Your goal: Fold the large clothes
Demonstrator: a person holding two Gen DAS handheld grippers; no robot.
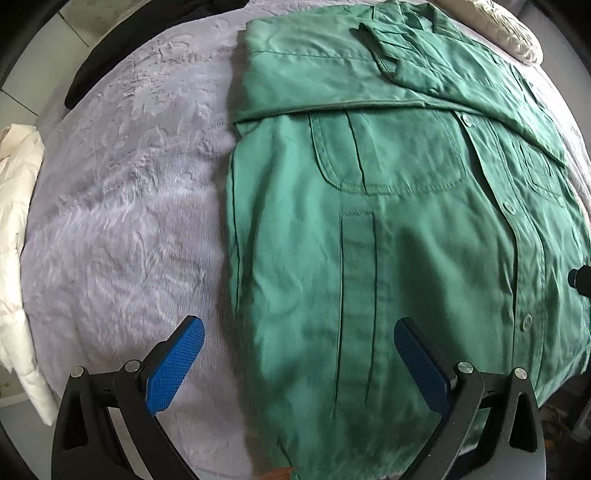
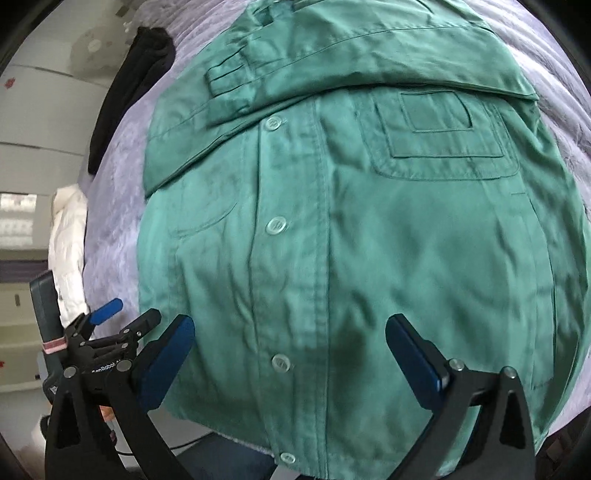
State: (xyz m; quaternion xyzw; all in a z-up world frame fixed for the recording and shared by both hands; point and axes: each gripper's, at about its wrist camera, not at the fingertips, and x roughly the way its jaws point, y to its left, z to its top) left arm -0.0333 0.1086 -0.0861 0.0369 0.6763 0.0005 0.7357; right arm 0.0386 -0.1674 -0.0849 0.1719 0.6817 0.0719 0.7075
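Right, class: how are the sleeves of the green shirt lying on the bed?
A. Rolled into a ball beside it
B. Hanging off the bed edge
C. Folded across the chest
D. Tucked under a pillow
C: both sleeves of the green shirt lie folded across its chest, above the pockets.

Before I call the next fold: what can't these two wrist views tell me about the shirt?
- Green shirt hem: cut off by the bottom edge and gripper fingers, both views.
- Collar: cropped at the top edge, left wrist view.
- Folded sleeve cuff: blurred, right wrist view.
- Shirt's underside on the grey blanket: hidden by the shirt itself.
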